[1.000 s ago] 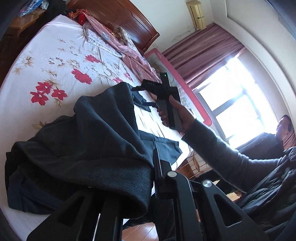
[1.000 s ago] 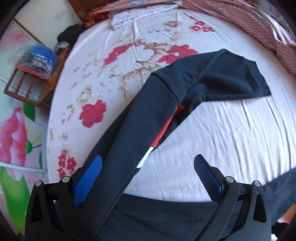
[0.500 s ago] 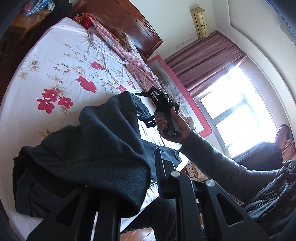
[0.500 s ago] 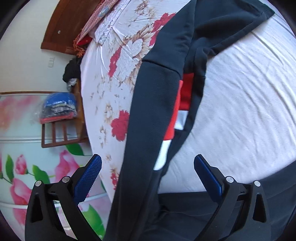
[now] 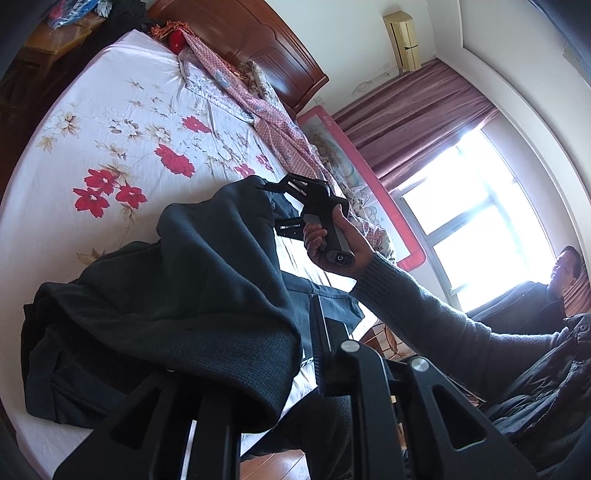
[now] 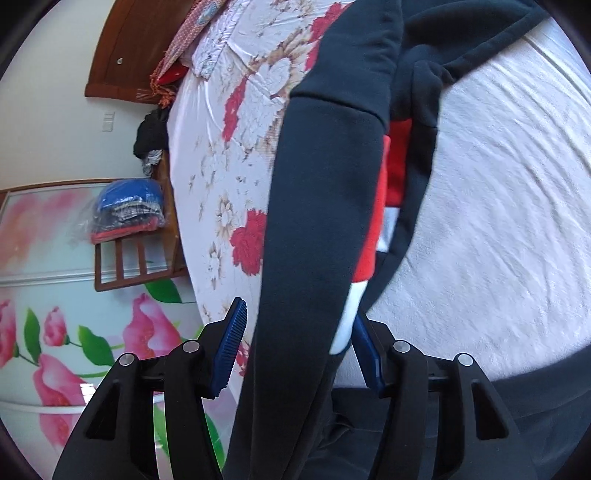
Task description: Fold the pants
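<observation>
Dark pants (image 5: pixel 192 295) with a red and white side stripe (image 6: pixel 373 236) lie bunched on the floral bed sheet (image 5: pixel 110 155). One leg is lifted and hangs between the blue pads of my right gripper (image 6: pixel 295 347); the right pad touches the fabric, the left pad stands slightly apart. In the left wrist view my right gripper (image 5: pixel 295 199) is held by a hand at the raised fold. My left gripper (image 5: pixel 280 369) has the ribbed hem (image 5: pixel 258 362) draped over its left finger; its right finger (image 5: pixel 317 339) shows beside the cloth.
A pink patterned blanket (image 5: pixel 258 96) lies along the wooden headboard (image 5: pixel 258 33). A wooden chair with folded clothes (image 6: pixel 129 214) stands beside the bed. A seated person (image 5: pixel 554 288) is near the bright window.
My right gripper's jaws have narrowed around the pants leg, from wide open to nearly closed. The right gripper has rotated and come closer to the leg. My left gripper holds steady.
</observation>
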Tool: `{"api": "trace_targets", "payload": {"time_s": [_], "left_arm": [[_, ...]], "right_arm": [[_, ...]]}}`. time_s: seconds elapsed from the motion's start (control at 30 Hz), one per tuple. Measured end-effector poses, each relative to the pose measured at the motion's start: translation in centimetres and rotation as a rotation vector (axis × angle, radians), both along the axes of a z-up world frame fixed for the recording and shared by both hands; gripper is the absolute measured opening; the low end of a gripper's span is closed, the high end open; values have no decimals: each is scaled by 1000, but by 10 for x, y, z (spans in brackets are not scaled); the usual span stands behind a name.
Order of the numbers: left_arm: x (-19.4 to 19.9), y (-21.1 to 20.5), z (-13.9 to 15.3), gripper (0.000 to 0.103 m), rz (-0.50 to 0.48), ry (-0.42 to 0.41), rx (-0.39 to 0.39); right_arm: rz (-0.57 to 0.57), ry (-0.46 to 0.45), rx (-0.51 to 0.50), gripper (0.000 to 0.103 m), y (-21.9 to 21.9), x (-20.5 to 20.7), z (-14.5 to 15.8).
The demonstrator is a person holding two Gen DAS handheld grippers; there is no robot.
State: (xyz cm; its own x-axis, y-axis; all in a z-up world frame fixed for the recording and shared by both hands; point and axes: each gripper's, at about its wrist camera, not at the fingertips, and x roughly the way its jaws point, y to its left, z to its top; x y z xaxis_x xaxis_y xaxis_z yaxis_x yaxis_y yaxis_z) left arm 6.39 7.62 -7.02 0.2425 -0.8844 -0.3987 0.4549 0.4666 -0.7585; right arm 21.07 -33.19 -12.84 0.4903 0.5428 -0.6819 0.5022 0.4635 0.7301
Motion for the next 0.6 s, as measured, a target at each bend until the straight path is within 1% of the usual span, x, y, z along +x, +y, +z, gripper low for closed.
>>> {"api": "trace_targets", "payload": {"time_s": [0.03,0.07,0.1,0.17,0.27,0.37,0.43,0.53,0.6], "left_arm": [[0,-1,0,12,2,1,5],[-1,-2,0,12,4,2,8],[-1,-2,1,12,5,3,8],[-1,-2,1,12,10,4,12],[2,1,0,12,29,13,8],[7,8,-2,12,73,27,0],[12,17,-4,12,108,39,-15],[18,31,-7,12,148,52,-45],[20,38,-7,12,165,47,-46]], "right_arm": [[-3,6,-20,10,0,1,0],[-3,-10,-14,8,0,1,0],[7,-22,-16,8,0,2,-1],[21,-18,-63,8,0,0,1],[-16,-34,-39,8,-5,-7,3],[-8,-88,-94,8,-8,-14,21],[-4,-122,-109,8,-10,-21,34],[-7,-179,-127,8,-16,-38,54],[-4,-207,-149,8,-16,-56,65]]}}
